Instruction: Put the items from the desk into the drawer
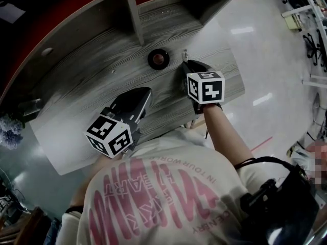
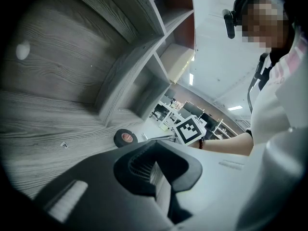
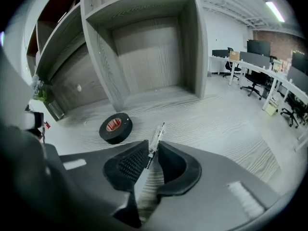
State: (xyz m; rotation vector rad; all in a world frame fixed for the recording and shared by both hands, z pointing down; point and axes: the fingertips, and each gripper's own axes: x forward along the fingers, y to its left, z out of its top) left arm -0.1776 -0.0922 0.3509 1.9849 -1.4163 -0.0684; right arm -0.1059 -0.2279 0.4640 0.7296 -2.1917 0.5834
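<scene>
A black tape roll (image 1: pixel 158 58) with a red core lies flat on the grey wood desk (image 1: pixel 92 101), near the shelf divider. My right gripper (image 1: pixel 187 69) rests on the desk just right of the roll. Its jaws are shut on a thin clear pen (image 3: pixel 158 133), whose tip pokes out past the fingertips toward the shelf. In the right gripper view the tape roll (image 3: pixel 116 127) sits left of that gripper (image 3: pixel 153 147). My left gripper (image 1: pixel 144 95) is lower on the desk, shut and empty, pointing at the tape roll (image 2: pixel 125 137). No drawer is in view.
An upright shelf divider (image 1: pixel 134 14) and open cubbies (image 3: pixel 154 47) stand at the back of the desk. A small plant (image 1: pixel 7 129) sits at the desk's left end. The desk's right edge (image 1: pixel 232 60) drops to a shiny floor.
</scene>
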